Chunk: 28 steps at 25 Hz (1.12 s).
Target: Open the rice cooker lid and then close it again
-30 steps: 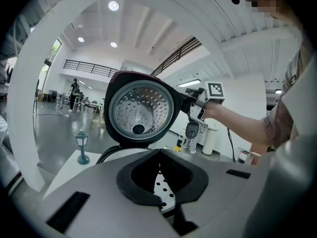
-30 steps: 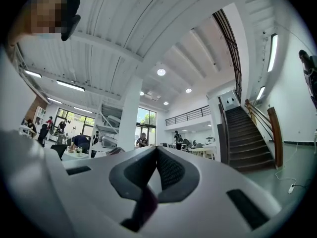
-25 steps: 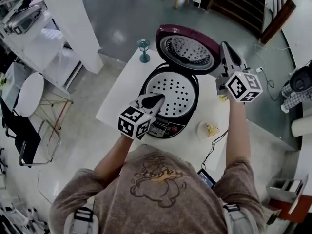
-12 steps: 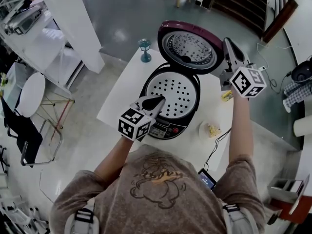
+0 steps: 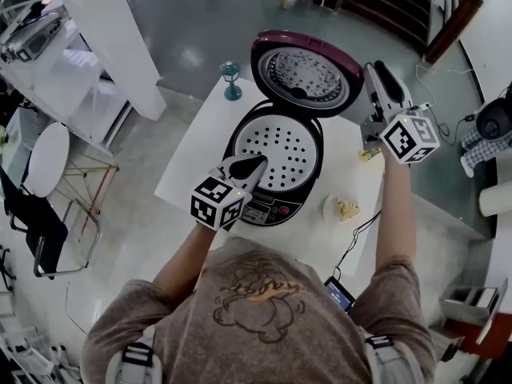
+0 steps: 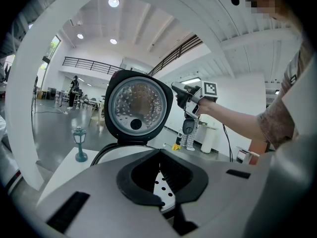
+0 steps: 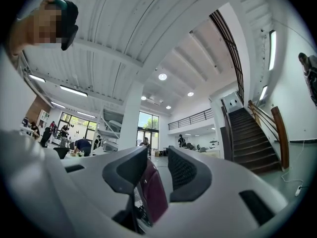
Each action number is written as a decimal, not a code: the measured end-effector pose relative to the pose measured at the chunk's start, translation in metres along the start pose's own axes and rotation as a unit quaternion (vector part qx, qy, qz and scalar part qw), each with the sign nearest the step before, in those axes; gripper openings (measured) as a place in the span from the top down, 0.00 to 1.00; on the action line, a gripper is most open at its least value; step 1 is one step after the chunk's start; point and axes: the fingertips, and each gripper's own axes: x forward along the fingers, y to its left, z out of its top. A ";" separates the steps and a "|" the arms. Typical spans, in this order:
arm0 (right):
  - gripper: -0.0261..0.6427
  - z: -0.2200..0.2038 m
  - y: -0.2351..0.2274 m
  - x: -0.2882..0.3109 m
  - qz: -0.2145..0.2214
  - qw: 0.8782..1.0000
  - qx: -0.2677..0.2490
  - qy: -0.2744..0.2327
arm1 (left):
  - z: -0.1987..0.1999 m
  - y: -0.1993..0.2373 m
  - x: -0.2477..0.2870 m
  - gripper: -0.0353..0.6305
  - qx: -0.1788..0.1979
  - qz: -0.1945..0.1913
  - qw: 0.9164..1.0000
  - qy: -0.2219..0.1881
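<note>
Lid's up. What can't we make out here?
- Pot contents: head view, the perforated tray covers them.
- Panel: head view, labels too small; its left end is behind the left gripper.
- Food on the plate: head view, too small to identify.

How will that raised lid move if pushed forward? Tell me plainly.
The lid stands upright, hinged at the back of the cooker, so it should swing down, not slide. It looks thick and rigid, metal-faced inside: probably hefty, so it may drop fast past the tipping point.
</note>
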 end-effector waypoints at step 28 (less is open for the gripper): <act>0.39 -0.041 0.041 0.019 0.077 0.991 -0.043 0.096 | -0.005 0.004 -0.020 0.91 -0.017 0.005 1.000 -0.005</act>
